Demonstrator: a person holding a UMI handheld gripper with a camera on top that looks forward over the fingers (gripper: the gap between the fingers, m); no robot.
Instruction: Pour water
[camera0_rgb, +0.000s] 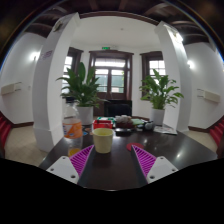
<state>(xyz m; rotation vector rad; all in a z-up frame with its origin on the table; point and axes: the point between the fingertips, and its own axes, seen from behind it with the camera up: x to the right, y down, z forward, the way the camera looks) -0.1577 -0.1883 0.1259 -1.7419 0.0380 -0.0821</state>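
**Cup on the dark desk, just ahead of the spread tongs**

Cup (103, 140), pale yellow and upright, stands on the dark glossy desk (170, 150) in the gripper view, just beyond the fingertips of the tongs (108, 160) and roughly in line with the gap between them. The tongs are apart: the two fingers angle in from either side with a wide space between them, and nothing is held. Each finger carries a magenta pad (82, 158) on its inner face, and neither pad touches the cup.

Left of the cup and a little farther back stands an orange bottle-like container (75, 131); its details are too small to make out. Behind the cup, toward the far edge of the desk, lies a cluster of tea things (127, 123) on what looks like a tray, with a dark rounded vessel among them; the single pieces cannot be told apart.

Beyond the desk the room opens out. A large leafy plant (82, 88) in a white pot stands to the left, and a second plant (158, 94) stands to the right. Between them are dark wooden-framed doors and windows (110, 75) with daylight behind. White pillars (52, 75) rise at either side of the room.
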